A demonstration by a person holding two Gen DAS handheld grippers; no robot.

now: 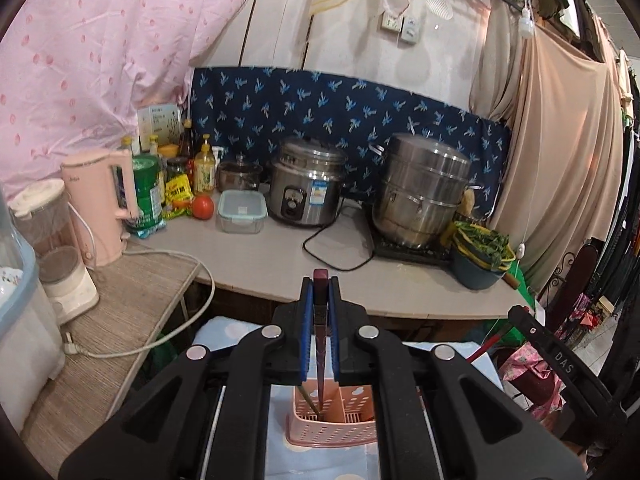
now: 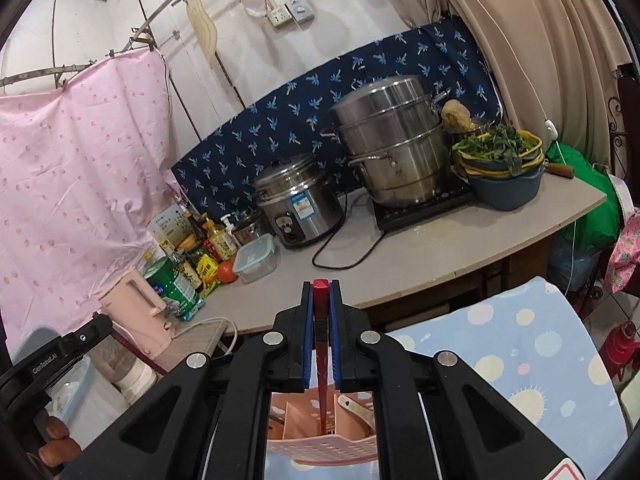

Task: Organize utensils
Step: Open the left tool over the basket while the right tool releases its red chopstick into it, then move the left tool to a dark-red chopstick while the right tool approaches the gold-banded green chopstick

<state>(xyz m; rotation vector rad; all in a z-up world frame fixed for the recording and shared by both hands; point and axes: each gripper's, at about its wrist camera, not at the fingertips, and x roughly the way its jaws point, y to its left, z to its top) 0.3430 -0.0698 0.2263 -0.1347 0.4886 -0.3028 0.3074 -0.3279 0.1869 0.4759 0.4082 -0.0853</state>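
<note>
A pink perforated utensil holder (image 1: 334, 420) stands on a light blue dotted cloth (image 1: 224, 330), right below both grippers. My left gripper (image 1: 321, 286) is shut on a dark maroon chopstick (image 1: 320, 332) that points down into the holder, where another thin stick leans. My right gripper (image 2: 321, 290) is shut on a red chopstick (image 2: 321, 344) whose tip hangs inside the holder (image 2: 320, 446). A pale spoon (image 2: 356, 406) lies in the holder's right compartment. The right gripper's body (image 1: 560, 356) shows at the right of the left wrist view.
Behind stands a grey counter (image 1: 280, 256) with a rice cooker (image 1: 306, 184), a stacked steel steamer (image 1: 420, 192), a bowl of greens (image 1: 482, 252), a plastic food box (image 1: 242, 211), a tomato (image 1: 202, 207), bottles and a pink kettle (image 1: 102, 204). A blender (image 1: 60, 256) stands on a lower shelf at the left.
</note>
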